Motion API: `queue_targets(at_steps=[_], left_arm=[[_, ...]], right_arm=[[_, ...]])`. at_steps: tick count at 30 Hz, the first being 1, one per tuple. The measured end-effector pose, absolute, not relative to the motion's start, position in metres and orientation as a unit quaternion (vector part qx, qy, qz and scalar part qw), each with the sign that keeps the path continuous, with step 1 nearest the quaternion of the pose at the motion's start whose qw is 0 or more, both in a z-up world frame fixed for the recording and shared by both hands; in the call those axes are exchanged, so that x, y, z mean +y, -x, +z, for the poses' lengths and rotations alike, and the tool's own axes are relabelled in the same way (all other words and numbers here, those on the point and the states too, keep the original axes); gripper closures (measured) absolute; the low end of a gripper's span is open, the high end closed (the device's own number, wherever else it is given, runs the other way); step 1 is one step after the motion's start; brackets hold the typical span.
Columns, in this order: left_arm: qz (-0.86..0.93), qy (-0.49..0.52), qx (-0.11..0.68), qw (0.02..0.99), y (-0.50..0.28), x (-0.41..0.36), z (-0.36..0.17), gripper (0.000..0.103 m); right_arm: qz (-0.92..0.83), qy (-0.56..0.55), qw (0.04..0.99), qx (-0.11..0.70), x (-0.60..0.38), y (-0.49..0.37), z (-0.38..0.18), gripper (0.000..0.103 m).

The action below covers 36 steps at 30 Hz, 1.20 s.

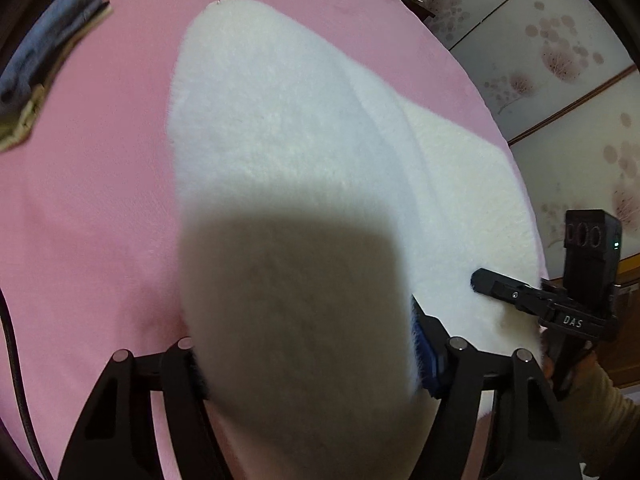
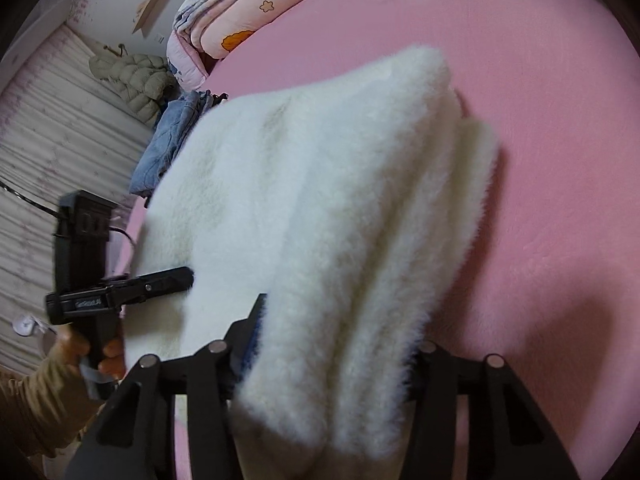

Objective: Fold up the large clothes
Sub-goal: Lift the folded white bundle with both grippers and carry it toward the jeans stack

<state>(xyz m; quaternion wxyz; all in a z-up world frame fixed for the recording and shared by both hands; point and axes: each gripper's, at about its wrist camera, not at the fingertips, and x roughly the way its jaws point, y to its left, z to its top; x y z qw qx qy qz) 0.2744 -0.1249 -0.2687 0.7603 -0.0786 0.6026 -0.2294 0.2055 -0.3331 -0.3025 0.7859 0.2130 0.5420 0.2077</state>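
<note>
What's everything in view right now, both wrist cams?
Fluffy garment: one, white, bunched on the bed, near edge lifted between both claws.
Bed sheet: one, pink, under everything.
Jeans: one, blue denim, folded at the bed's far edge.
Puffer jacket: one, beige, hung beyond the bed.
Quilt: one, pink patterned, folded at the far end.
Left claw: black, closed on the garment's edge.
Right claw: black, closed on the garment's edge.
Left hand: on the grip handle, beige sleeve.

Both wrist views close, angled down past own fingers; share fluffy white fleece garment point(image 1: 288, 128) point(image 2: 320, 184), pink bedsheet point(image 1: 88, 200) point(image 2: 540, 120).
</note>
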Motion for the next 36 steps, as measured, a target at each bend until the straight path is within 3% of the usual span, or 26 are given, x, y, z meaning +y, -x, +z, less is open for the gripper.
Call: queue_targets(at_steps=[9, 16, 22, 30, 36], left_arm=[[-0.227, 0.081, 0.594, 0.767, -0.252, -0.071, -0.197, 0.033], [-0.200, 0.092, 0.579, 0.785, -0.279, 0.055, -0.129, 0.033], [-0.187, 0.071, 0.547, 0.813, -0.358, 0.170, -0.077, 0.033], [-0.200, 0.060, 0.514, 0.832, -0.511, 0.290, -0.080, 0.033], [-0.192, 0.050, 0.514, 0.834, -0.605, 0.320, -0.142, 0.033]], right_arm=[[0.212, -0.200, 0.781, 0.552, -0.281, -0.171, -0.240, 0.059], [0.255, -0.190, 0.777, 0.544, -0.169, -0.207, -0.187, 0.059], [0.295, -0.177, 0.791, 0.507, -0.051, -0.285, -0.153, 0.059], [0.280, -0.194, 0.816, 0.466, 0.061, -0.411, -0.146, 0.059], [0.257, -0.197, 0.823, 0.467, 0.104, -0.488, -0.190, 0.059]])
